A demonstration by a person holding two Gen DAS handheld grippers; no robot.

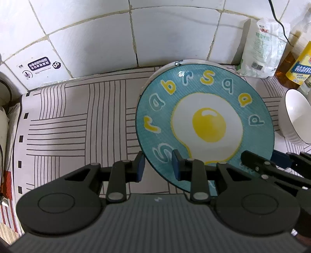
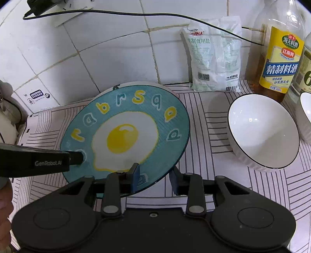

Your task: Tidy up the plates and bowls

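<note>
Salt bag (image 2: 212, 56) against tiled wall (image 2: 108, 58); cooking wine bottle (image 2: 276, 58) right of bag; black cable (image 2: 136, 14) above bag; striped mat (image 1: 77, 116) below wall.

Tabletop (image 2: 211, 124) covered by a white cloth (image 1: 77, 116) printed with dark line blocks; the cloth runs back to the tiled wall.

On the cloth:
- White bowl (image 2: 262, 130) with a dark rim, right of centre, tilted so its opening faces left.
- Second white bowl (image 2: 305, 116) just beside it at the right edge, partly out of frame.
- White bag (image 2: 213, 56) with green print, upright against the wall.
- Bottle (image 2: 278, 58) with a yellow label, right of the bag, amber liquid low inside.
- Another labelled container (image 2: 307, 74) at the far right, mostly cut off.
</note>
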